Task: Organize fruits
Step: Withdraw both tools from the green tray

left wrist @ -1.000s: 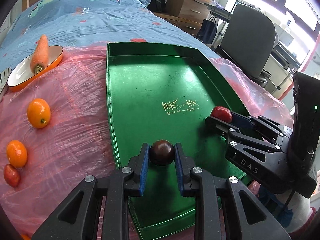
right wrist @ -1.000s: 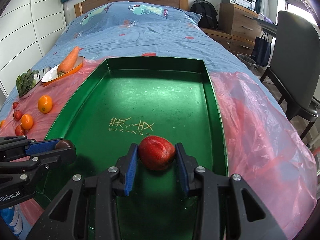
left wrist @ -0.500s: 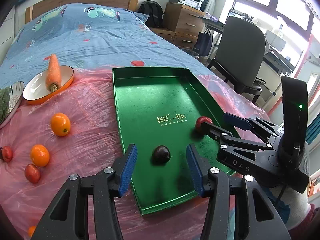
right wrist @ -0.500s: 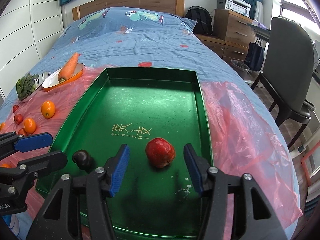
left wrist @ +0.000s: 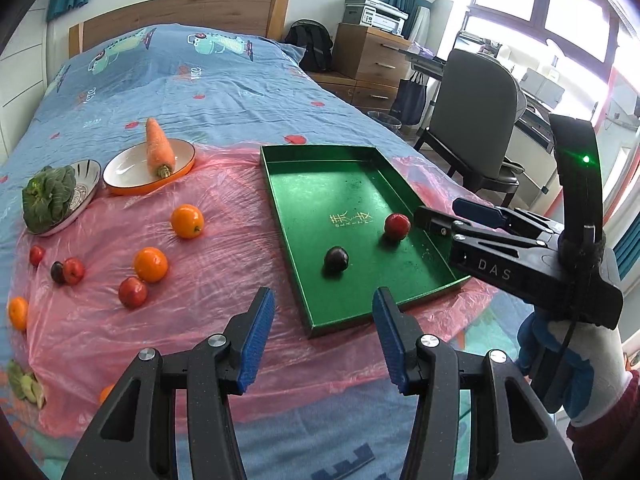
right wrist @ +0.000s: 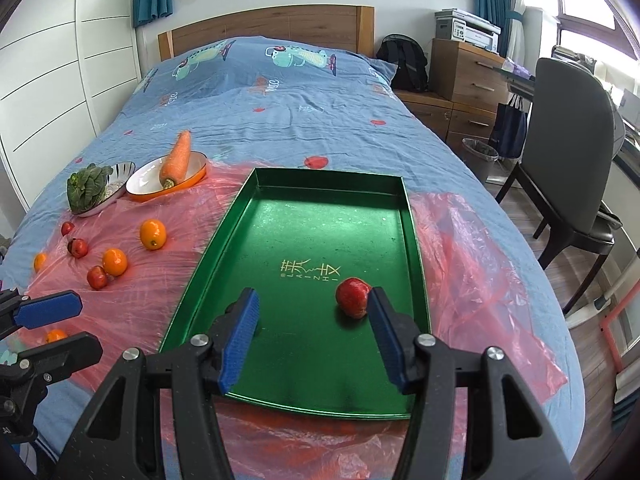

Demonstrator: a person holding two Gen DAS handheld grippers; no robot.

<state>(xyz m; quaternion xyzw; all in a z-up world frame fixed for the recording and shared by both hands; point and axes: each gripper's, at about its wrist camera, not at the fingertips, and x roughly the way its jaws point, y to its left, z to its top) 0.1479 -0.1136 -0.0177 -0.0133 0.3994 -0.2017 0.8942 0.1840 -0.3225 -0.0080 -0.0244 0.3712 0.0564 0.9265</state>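
A: Left wrist view first: what is seen nearest?

B: The left gripper (left wrist: 322,332) is seen spread wide with nothing between its blue pads, held just short of the near edge of the green tray (left wrist: 362,312). The right gripper (right wrist: 312,334) is likewise spread and empty, held over the tray's near end.

A: And the fruit in the tray?

B: Two pieces are counted. A dark plum (left wrist: 336,259), round and almost black, is seen on the tray floor toward the near end. A red plum (right wrist: 352,297), glossy with a slightly flattened top, is found just beyond the gold lettering's right side, close to the tray's right wall and beside the right gripper's right pad; whether they touch cannot be told.

A: What is laid to the left of the tray?

B: A pink plastic sheet (left wrist: 120,320) is spread under everything. On it, well apart from the tray, loose fruit is scattered: two full oranges (left wrist: 187,221) are counted, with a third (left wrist: 18,313) farther left and an orange sliver near the left gripper. About three small red fruits (left wrist: 133,292) and one small dark fruit (left wrist: 57,272) are also made out.

A: Farther back?

B: Beyond the tray's far left corner, one carrot (left wrist: 158,148) is propped in an orange-rimmed bowl (left wrist: 120,190), and one bunch of leafy greens (left wrist: 48,200) is set in a striped bowl (left wrist: 90,168) beside it.
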